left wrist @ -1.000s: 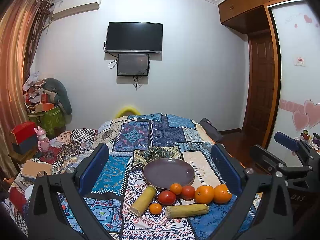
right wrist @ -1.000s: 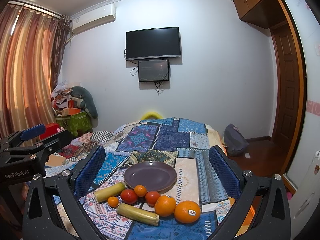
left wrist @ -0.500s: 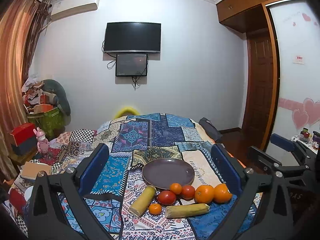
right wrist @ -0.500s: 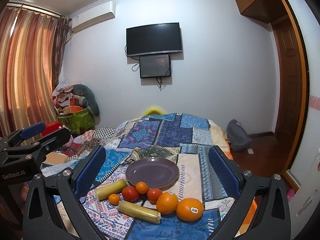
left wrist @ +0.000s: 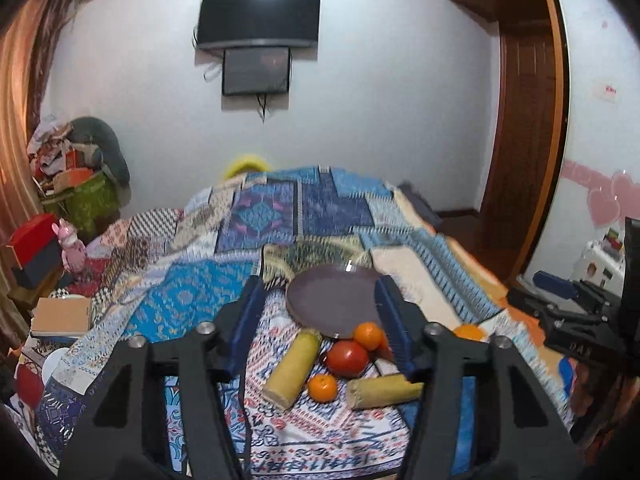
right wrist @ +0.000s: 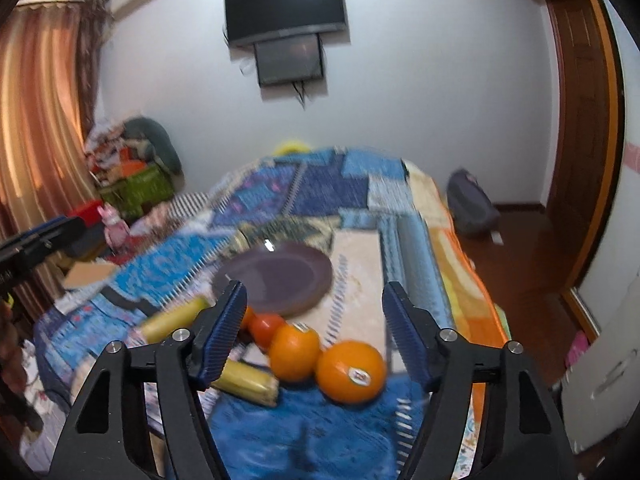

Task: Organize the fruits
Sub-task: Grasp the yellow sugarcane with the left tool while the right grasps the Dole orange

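A dark purple plate [left wrist: 332, 304] lies on the patchwork quilt of the bed [left wrist: 192, 300]. In front of it lie two corn cobs [left wrist: 294, 362] [left wrist: 384, 386], two tomatoes [left wrist: 347, 358], small tangerines [left wrist: 323, 387] and two big oranges [right wrist: 295, 352] [right wrist: 351, 372]. My left gripper [left wrist: 322, 320] is open and empty above the fruit, near the plate's front. My right gripper [right wrist: 314, 334] is open and empty, with the two big oranges between its fingers in view. The plate also shows in the right wrist view [right wrist: 276, 280].
A TV [left wrist: 259, 18] hangs on the far wall. Clutter and a green box [left wrist: 86, 196] stand at the left, with a pink toy [left wrist: 71, 246] and a red box [left wrist: 30, 236]. A wooden door [left wrist: 524, 120] and a bag on the floor [right wrist: 472, 208] are at the right.
Both grippers have moved forward and down toward the fruit, which now looks larger and blurred. The jaws of both stand narrower than before but still open.
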`<action>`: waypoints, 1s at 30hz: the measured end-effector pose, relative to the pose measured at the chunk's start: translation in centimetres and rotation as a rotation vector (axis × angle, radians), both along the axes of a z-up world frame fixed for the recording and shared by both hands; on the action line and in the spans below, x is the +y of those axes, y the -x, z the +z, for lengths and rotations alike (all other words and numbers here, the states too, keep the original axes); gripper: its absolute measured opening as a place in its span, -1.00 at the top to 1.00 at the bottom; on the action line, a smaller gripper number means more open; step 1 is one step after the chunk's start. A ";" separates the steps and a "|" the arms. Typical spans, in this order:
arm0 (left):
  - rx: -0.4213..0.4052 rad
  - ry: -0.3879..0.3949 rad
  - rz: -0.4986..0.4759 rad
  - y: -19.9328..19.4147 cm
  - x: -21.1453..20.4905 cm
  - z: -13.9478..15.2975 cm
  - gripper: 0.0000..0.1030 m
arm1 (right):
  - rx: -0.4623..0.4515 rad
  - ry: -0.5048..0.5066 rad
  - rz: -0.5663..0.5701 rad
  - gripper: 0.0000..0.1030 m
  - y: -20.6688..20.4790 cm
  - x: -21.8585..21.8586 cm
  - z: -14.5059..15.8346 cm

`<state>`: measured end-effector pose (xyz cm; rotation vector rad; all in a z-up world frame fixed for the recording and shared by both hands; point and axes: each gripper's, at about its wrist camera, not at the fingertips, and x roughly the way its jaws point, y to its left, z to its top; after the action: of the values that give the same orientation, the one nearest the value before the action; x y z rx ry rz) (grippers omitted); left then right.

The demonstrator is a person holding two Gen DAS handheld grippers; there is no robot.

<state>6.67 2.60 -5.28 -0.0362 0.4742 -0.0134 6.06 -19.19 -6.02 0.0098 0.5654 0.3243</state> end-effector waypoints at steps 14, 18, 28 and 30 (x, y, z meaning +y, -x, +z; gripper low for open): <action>0.342 0.016 -0.048 -7.9 3.1 -9.1 0.02 | 0.249 0.029 -0.010 -0.21 -2.9 -1.6 -5.4; 0.416 0.030 -0.073 -9.5 3.3 -11.1 0.03 | 0.292 0.015 -0.005 -0.21 -3.6 -1.5 -6.4; 0.533 0.035 -0.121 -12.2 3.1 -14.0 0.11 | 0.364 0.000 0.003 -0.28 -4.4 -1.6 -8.2; 0.555 0.033 -0.120 -12.8 3.1 -14.6 0.11 | 0.369 0.008 0.008 -0.31 -4.5 -1.5 -8.3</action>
<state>19.50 5.71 -19.91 -0.0443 1.0304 -0.1312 10.53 -20.69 -14.28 0.0605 0.9322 0.3306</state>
